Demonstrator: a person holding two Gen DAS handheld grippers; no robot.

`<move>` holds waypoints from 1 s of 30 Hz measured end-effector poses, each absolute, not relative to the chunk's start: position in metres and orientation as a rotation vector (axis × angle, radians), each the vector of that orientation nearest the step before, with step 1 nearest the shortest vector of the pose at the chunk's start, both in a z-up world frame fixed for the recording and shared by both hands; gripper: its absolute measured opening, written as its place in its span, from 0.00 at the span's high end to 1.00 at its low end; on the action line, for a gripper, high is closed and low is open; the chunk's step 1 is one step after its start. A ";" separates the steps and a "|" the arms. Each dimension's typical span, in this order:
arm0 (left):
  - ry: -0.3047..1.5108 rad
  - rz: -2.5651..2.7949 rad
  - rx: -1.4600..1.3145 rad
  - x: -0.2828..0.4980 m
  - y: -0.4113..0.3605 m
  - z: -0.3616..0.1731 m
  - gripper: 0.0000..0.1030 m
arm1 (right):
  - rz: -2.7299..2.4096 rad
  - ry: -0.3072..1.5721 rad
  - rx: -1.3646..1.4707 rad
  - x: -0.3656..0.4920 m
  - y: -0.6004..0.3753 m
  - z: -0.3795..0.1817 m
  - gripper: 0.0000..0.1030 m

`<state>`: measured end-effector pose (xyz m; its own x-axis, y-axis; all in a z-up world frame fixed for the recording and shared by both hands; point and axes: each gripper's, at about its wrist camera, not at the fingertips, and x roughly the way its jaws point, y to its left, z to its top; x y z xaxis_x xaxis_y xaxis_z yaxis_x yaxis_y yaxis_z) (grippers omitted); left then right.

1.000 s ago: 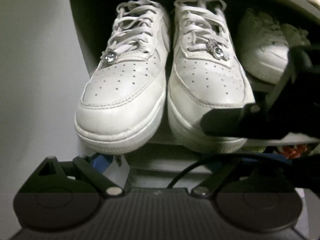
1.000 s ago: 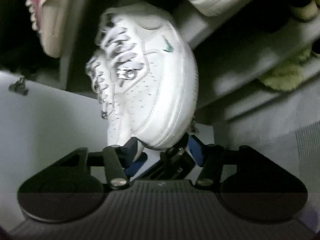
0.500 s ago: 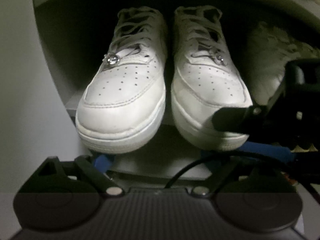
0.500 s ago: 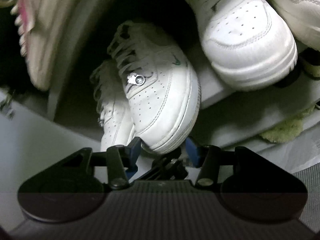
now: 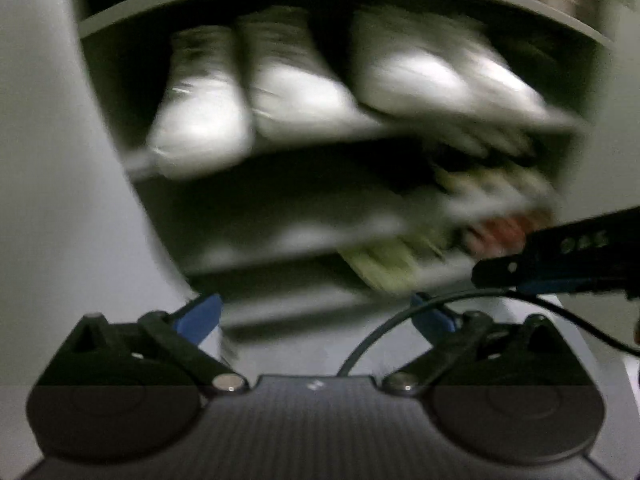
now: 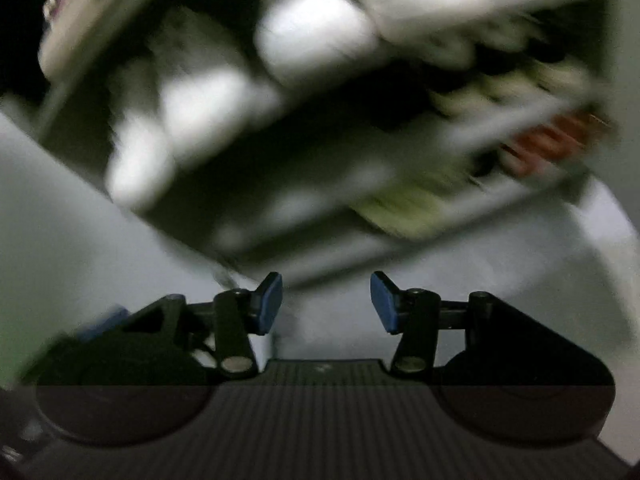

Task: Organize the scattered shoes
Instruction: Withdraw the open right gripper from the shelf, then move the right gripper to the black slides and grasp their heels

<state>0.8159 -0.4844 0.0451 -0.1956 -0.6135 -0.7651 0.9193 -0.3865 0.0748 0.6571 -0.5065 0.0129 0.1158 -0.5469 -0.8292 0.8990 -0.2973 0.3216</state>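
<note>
Both views are motion-blurred. In the left wrist view a pair of white sneakers [image 5: 248,112] stands toes-out on a grey rack shelf [image 5: 280,148], with another white pair [image 5: 448,80] to its right. My left gripper [image 5: 316,316] is open and empty, well back from the rack. The right gripper's black body [image 5: 560,256] shows at the right edge. In the right wrist view the same rack is tilted; the white sneakers [image 6: 192,116] sit on the shelf. My right gripper [image 6: 326,304] is open and empty, away from the shoes.
Lower shelves hold yellow-green slippers [image 5: 384,264] and something red [image 5: 500,232]. A beige and pink shoe [image 6: 68,12] sits on the top shelf at the upper left. A pale wall [image 5: 48,200] flanks the rack. A black cable [image 5: 400,320] loops in front of my left gripper.
Both grippers have pulled back from the rack. The right gripper let go of the right white sneaker, which now stands on the shelf beside its mate. More shelves have come into view.
</note>
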 end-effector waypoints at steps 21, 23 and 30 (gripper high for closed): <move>0.618 -2.270 1.278 0.665 -0.309 0.045 0.00 | -2.088 0.378 1.655 0.542 -0.119 -0.034 0.50; 0.577 -2.207 1.267 0.642 -0.315 0.037 0.00 | -2.088 0.362 1.760 0.544 -0.087 -0.061 0.50; 0.441 -2.195 1.313 0.588 -0.302 -0.018 0.00 | -2.073 0.210 1.959 0.604 0.003 -0.136 0.37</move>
